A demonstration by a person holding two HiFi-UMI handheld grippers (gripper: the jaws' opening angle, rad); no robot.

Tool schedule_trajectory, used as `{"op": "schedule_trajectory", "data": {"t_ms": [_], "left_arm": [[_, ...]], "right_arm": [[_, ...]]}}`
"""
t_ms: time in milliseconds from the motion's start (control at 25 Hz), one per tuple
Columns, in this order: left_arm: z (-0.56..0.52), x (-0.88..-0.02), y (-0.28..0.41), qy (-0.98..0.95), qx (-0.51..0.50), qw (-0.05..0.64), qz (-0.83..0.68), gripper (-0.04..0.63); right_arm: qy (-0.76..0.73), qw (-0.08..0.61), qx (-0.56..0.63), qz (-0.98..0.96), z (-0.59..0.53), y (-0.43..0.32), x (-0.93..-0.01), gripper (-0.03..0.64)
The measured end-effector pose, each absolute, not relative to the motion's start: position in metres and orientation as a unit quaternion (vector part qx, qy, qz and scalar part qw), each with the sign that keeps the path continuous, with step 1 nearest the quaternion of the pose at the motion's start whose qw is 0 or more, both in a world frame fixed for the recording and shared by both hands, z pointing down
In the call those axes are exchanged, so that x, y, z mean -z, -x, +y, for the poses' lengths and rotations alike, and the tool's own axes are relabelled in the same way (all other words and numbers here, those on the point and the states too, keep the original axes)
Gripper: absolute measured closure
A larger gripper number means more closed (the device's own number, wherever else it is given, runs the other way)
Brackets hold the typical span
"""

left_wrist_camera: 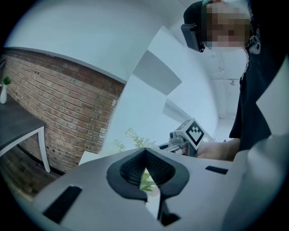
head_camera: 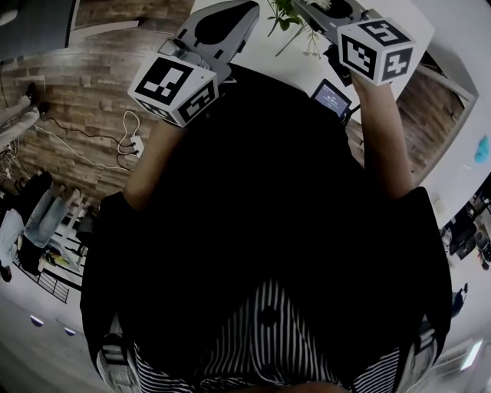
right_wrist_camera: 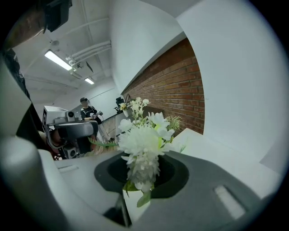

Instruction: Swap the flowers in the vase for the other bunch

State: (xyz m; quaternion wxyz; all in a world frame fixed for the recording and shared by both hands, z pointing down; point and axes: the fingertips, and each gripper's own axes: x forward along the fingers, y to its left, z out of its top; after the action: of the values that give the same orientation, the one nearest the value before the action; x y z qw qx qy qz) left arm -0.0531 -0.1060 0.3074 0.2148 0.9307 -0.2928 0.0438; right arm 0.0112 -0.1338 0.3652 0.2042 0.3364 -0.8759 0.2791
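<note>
Right claw point(right_wrist_camera: 144, 163) closed on the bunch point(right_wrist_camera: 143, 137): white heads and a few leaves stand up out of the hollow between its jaws, the pinch itself hidden under the blooms; left claw point(left_wrist_camera: 145, 150) closed too, tips meeting, nothing in it, the green we see through its hollow lying beyond it; from the head view both claws are held out over a white top point(head_camera: 298, 77), well apart, green stems point(head_camera: 282, 23) showing just beside the right one; vase in none of our views, so we cannot say whether this bunch is the one coming out or the one going in; we judge the step a carry, bunch in the air, nothing set down yet. To do it well: we would leave the pinch firm enough that the stems do not slide, no harder, since thin stems bend or crush; heads up, so the bunch does not swing round the pinch; travel slow and level, clear of the left claw; if the vase is the goal, bring the stem ends over its mouth first, lower straight, and let go only once they rest inside; we would use the free left claw to steady the vase, which may tip if stems catch its rim.
</note>
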Motion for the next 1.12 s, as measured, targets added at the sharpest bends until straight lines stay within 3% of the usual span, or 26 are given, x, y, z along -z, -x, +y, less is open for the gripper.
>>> {"op": "schedule_trajectory", "data": {"t_ms": [280, 1120], "left_arm": [[-0.122, -0.321, 0.061, -0.925, -0.046, 0.225, -0.302, 0.591], [-0.162, -0.363, 0.081, -0.912, -0.069, 0.273, -0.297, 0.591]], "right_arm": [[-0.342, 0.184, -0.353, -0.852, -0.153, -0.016, -0.425, 0.526], [-0.349, 0.235, -0.488, -0.765, -0.225, -0.016, -0.593, 0.505]]}}
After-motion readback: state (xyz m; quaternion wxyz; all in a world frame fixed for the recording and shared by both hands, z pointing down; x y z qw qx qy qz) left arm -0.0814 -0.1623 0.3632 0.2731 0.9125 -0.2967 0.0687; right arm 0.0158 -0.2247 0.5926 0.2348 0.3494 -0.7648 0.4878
